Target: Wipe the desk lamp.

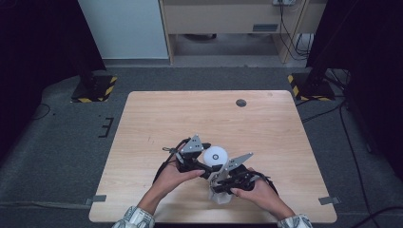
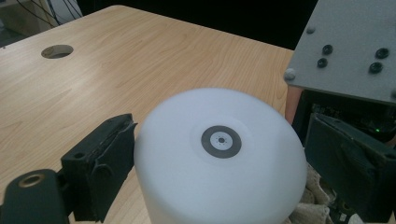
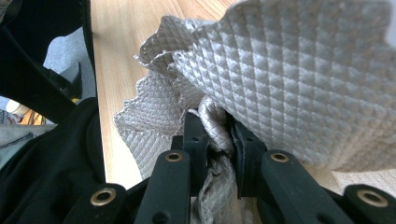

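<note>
Wood-grain bench [image 1: 157, 123] carries the whole job, bare but for a round cable hole [image 1: 241, 102] near its far edge. Near the person's edge of it stands a white cylinder [image 1: 215, 155], its flat top marked with a small dark ring, and the left gripper [image 1: 205, 162] has it clamped: in the left gripper view its fingers [image 2: 105, 165] press on the cylinder's [image 2: 219, 158] opposite sides. Just beside it, on the person's side, the right gripper [image 1: 219, 176] comes in with a quilted grey cloth [image 1: 219, 195]; in the right gripper view its fingers [image 3: 196, 140] are pressed together on a bunched fold of that cloth [image 3: 289, 79], the rest fanning out loose above the pinch.

The work looks like wiping the cylinder. To do it well, I would keep the left grip steady so the cylinder cannot tip or turn, then bring the loose, broad part of the cloth flat onto the top or wall instead of the hard fingertips. Light pressure should do; a hard push could skid the cylinder out of the clamp.
</note>
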{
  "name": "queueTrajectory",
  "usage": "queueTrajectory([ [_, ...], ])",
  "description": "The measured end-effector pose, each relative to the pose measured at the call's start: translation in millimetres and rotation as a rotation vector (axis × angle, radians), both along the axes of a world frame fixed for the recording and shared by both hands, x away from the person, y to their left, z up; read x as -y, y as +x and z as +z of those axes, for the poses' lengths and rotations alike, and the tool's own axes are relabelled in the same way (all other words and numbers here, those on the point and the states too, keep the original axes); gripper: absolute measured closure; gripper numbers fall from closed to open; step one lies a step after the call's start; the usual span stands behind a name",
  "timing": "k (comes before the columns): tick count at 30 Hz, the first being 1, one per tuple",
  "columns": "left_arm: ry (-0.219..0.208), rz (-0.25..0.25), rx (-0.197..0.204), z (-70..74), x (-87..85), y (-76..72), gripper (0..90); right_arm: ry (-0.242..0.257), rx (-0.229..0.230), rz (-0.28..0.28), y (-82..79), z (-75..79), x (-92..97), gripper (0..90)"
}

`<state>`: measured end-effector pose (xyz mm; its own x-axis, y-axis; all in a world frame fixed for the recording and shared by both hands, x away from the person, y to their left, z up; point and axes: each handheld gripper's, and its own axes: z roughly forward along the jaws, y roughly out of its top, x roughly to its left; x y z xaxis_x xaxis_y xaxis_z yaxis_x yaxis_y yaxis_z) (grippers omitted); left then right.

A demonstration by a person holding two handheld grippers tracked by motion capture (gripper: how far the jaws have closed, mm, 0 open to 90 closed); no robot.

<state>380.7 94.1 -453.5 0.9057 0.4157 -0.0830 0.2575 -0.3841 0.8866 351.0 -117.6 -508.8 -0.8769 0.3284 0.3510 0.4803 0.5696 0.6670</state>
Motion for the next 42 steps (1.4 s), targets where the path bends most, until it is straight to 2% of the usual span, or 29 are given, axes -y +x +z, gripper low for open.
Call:
queueTrajectory([
  [4,0.000,-0.001,-0.002,-0.2,-0.1,0.2,9.0,-0.003,0.017,0.001,-1.6,3.4,0.2,78.7],
  [5,0.000,-0.001,-0.003,-0.3,-0.1,0.2,9.0,0.018,0.029,0.002,-2.9,10.0,1.8,78.7],
  [6,0.000,-0.001,-0.004,-0.3,-0.1,0.1,9.0,0.018,0.029,0.002,-2.9,10.0,1.8,78.7],
  [11,0.000,0.000,-0.005,-0.3,-0.2,0.2,9.0,0.081,0.072,-0.005,-5.9,27.1,6.9,78.7],
  [15,-0.005,0.000,-0.009,-0.3,-0.5,0.4,9.1,0.101,0.091,-0.006,-6.9,32.3,8.7,78.8],
  [18,0.000,-0.002,-0.005,-0.3,-0.5,0.3,9.1,0.091,0.076,-0.008,-5.4,27.7,7.7,78.9],
  [26,0.003,0.000,-0.005,-0.3,-0.6,0.2,9.2,0.011,0.017,-0.018,-0.2,7.8,4.9,78.7],
  [29,0.003,-0.001,-0.005,-0.3,-0.8,0.3,9.2,-0.009,0.007,-0.020,0.3,3.2,3.6,78.6],
  [32,0.003,-0.001,-0.005,-0.4,-0.7,0.3,9.2,-0.008,0.020,-0.016,-0.9,6.4,3.6,78.6],
  [39,0.005,0.000,-0.006,-0.4,-0.6,-0.1,9.3,0.090,0.076,-0.012,-5.9,28.0,11.7,78.6],
  [42,0.004,-0.001,-0.006,-0.5,-0.6,-0.1,9.3,0.104,0.087,-0.008,-6.1,29.2,14.7,78.7],
])
